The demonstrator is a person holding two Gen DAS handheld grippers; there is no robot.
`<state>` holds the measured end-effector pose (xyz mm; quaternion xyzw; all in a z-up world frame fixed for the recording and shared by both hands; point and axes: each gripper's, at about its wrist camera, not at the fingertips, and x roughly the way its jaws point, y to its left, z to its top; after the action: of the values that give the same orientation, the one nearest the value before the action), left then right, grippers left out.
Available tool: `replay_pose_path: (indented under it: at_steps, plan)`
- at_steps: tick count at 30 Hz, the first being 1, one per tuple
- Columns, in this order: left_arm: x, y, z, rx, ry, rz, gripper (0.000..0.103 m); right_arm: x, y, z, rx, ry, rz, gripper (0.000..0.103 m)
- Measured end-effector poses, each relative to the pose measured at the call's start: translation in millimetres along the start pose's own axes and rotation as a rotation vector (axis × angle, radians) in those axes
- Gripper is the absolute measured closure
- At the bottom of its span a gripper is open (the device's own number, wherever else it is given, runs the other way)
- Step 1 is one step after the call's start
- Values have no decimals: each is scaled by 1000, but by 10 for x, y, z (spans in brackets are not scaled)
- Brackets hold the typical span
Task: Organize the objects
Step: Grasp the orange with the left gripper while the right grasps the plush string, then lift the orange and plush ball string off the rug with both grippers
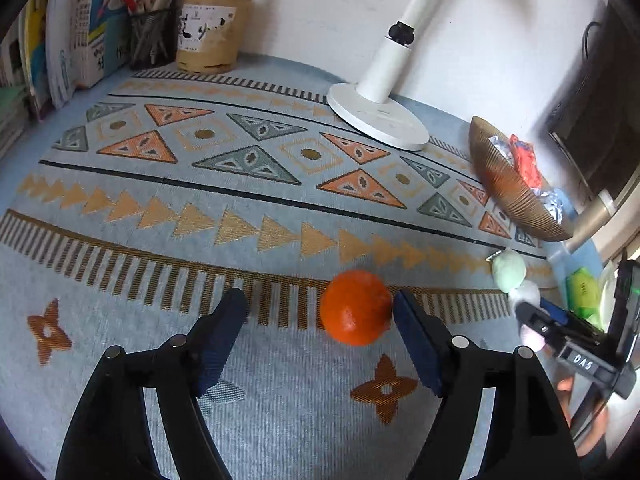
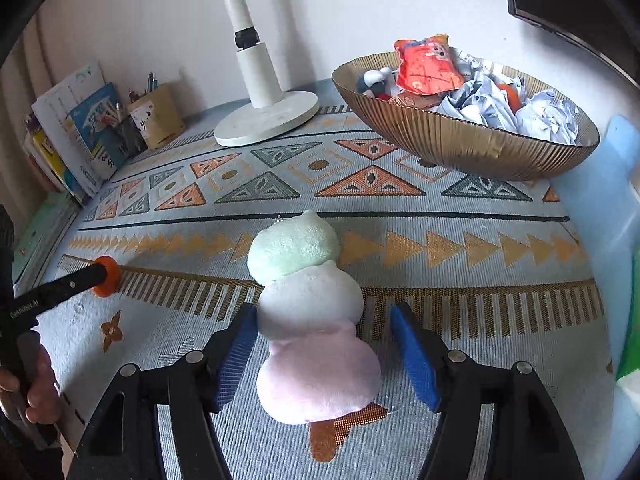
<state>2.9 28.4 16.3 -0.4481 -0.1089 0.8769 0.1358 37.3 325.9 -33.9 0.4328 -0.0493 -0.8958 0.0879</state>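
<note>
Left gripper [image 1: 320, 320] spread wide, orange [image 1: 356, 307] touching its right finger, well left of gold bowl [image 1: 508, 188]. Right gripper [image 2: 324, 344] wide around plush toy [image 2: 310, 320], lying near bowl's front.

orange [image 2: 107, 276]: mostly hidden by left gripper [image 2: 60, 286] | bowl [image 1: 512, 188]: contents partly hidden behind rim

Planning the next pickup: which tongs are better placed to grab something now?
Right, probably. The right tongs are open around the plush toy; the left tongs have the orange against one finger only.
</note>
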Motion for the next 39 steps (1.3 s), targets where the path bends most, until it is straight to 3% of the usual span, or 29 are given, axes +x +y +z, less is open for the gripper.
replay_pose_path:
  at_steps: [3,6,7,8,10,15,17,21,22,23,26,29,33,35,38,39]
  plan:
    - [34,-96,3,12,2,-18,29,2,47,-14,-20,0,-15,36]
    - [77,-265,-17,91,3,20,32,13,51,-16,-26,1,-24,36]
    - [82,-318,-22,122,-5,34,37,12,41,-16,-23,1,-21,36]
    - [99,-347,-28,134,-2,33,50,11,37,-18,-19,1,-20,36]
    - [151,-373,-39,149,12,54,68,5,23,-16,-10,-2,-16,36]
    - [28,-410,-45,164,-60,80,69,-71,25,-31,-2,-44,9,36]
    - [10,-374,-27,147,-81,58,69,-37,45,-29,-4,-25,-9,36]
    - [121,-347,-27,126,-44,164,69,43,126,-15,-53,16,-31,37]
    - [139,-352,-21,126,-39,181,69,52,150,-12,-69,20,-45,40]
    - [141,-367,-23,129,-43,186,69,61,179,-3,-86,23,-49,54]
    - [144,-375,-38,140,-46,197,68,57,205,77,-93,22,-31,55]
    - [147,-396,-46,149,-50,209,68,9,129,167,-59,-21,-34,55]
    - [152,-437,-56,165,-50,227,68,135,12,115,-18,13,-29,54]
    - [157,-433,-55,160,-50,225,68,93,67,107,-45,-16,-55,54]
    - [156,-430,-59,155,-50,223,68,150,113,95,-64,8,-80,44]
    - [157,-429,-60,155,-50,224,68,144,121,96,-70,6,-73,37]
